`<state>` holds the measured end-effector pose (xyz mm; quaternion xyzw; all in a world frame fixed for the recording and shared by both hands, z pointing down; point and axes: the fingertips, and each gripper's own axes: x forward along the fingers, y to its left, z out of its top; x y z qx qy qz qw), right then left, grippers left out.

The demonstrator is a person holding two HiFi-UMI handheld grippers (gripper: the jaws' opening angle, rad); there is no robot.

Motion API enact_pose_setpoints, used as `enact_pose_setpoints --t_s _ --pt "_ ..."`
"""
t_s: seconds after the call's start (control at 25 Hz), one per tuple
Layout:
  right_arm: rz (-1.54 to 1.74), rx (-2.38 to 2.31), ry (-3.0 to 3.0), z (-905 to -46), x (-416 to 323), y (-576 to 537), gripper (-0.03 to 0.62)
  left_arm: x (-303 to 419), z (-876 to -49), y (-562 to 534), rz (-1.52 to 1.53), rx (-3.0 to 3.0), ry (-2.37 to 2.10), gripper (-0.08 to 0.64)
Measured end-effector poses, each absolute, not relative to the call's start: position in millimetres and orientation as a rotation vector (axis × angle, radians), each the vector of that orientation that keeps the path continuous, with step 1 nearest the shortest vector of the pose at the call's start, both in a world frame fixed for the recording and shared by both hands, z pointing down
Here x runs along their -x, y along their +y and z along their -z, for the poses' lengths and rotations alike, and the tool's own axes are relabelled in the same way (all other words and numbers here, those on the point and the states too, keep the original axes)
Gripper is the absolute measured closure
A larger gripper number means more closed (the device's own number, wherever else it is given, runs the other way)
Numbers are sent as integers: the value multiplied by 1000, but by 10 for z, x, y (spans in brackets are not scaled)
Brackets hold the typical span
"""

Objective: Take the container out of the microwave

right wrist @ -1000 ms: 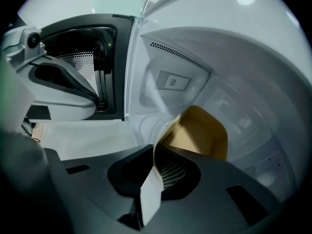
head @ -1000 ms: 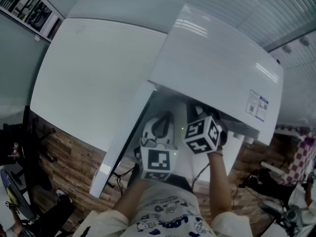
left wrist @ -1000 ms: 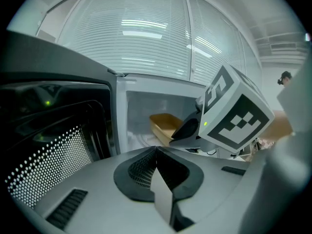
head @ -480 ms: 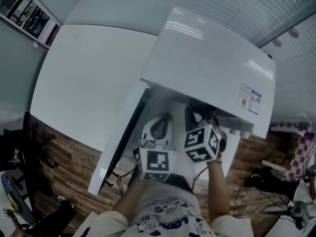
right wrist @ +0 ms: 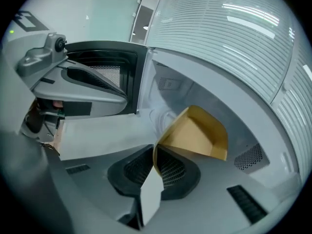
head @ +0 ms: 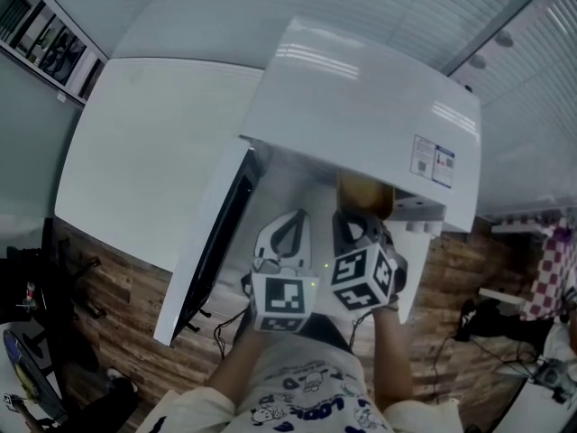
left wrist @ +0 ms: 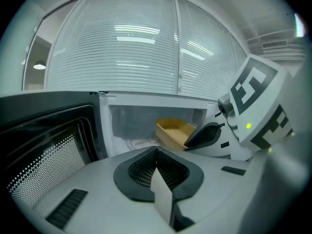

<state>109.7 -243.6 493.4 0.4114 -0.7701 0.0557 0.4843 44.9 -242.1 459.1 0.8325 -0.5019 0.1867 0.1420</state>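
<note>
While the right gripper pinches the near rim of the container, step: lifting out | container tilted inside microwave, right side | left gripper closed, empty | next: draw it nearer, kept level

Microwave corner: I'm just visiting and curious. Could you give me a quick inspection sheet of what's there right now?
Surface: white tabletop, bearing the microwave.
Job's things: microwave door open; tan container in the cavity.
Clutter: nothing seen.
Grippers: right gripper jaws shut on the container's near rim; left gripper jaws together, empty.
Cables: dark cables on the floor below the table edge.
Surroundings: wooden floor; slatted blinds behind the microwave.
</note>
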Motion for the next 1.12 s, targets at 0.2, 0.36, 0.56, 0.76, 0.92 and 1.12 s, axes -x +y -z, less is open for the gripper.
enact_pose_setpoints --t_s 0.2,0.36,0.56,0.76,0.92,1.12 --pt "-147 -1017 -1886 -4893 -1169 -2243 555 -552 -4517 -2273 -532 -2421 -1452 517" --pt "-143 -1000 -1893 -4866 -1213 -2074 555 -617 -4486 -2135 -533 -2424 -1465 517" --pt "-134 -962 -1909 -4848 -1207 -1856 555 -641 -4436 -1962 -531 -2417 -1501 517" --pt "-113 -931 -1940 -4824 -1170 -1684 555 -594 -4401 -1813 -524 -2388 -1565 517" --pt "-106 -895 -1966 -4839 -1124 -1522 555 -565 -4388 -1671 -514 -2372 -1596 517" --pt "-104 -887 -1970 -4809 -1119 -1416 555 -501 -4360 -1572 -522 -2365 -1626 517"
